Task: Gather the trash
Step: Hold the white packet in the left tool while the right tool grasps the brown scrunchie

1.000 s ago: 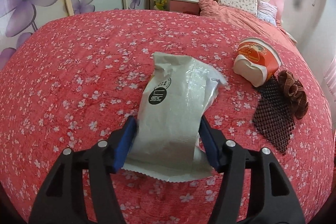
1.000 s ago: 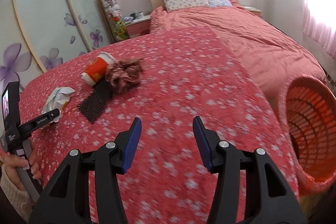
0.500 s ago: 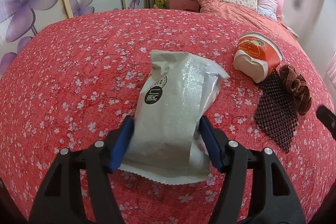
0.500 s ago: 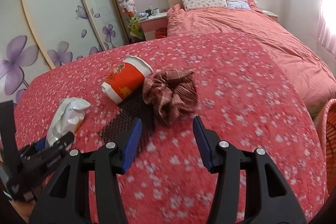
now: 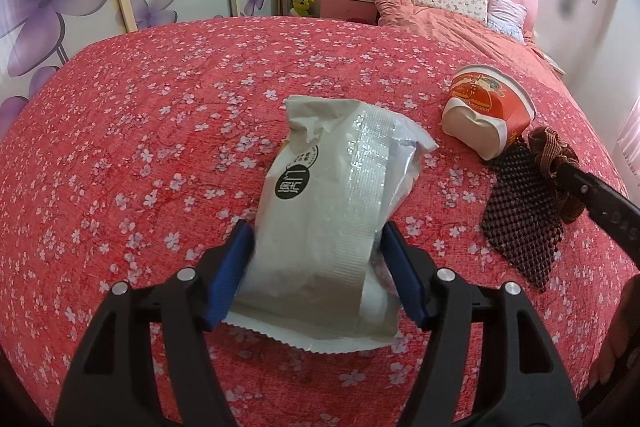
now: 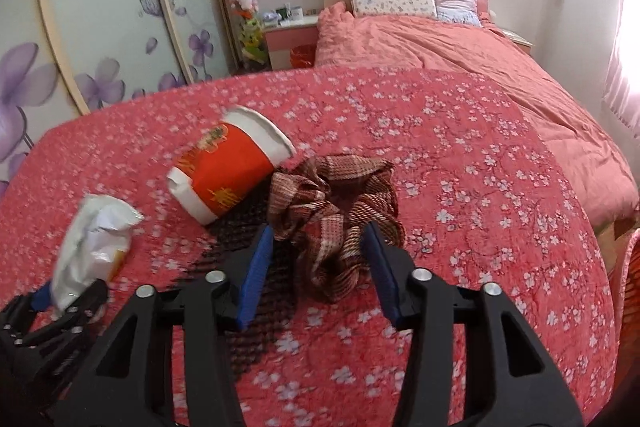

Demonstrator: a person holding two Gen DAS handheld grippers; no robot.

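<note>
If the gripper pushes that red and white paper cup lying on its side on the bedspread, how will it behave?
The red and white paper cup lies on its side, so a nudge would probably roll it in a curve. Its white base looks dented, so it is likely thin, light and easy to crush. The soft floral bedspread may slow any roll.

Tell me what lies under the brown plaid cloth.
A dark mesh mat lies on the bedspread under the brown plaid cloth. How far the mat extends beneath the cloth is hidden.

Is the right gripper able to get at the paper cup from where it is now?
Probably yes: the cup lies uncovered beyond the right gripper; only the checked cloth sits between its fingers.
</note>
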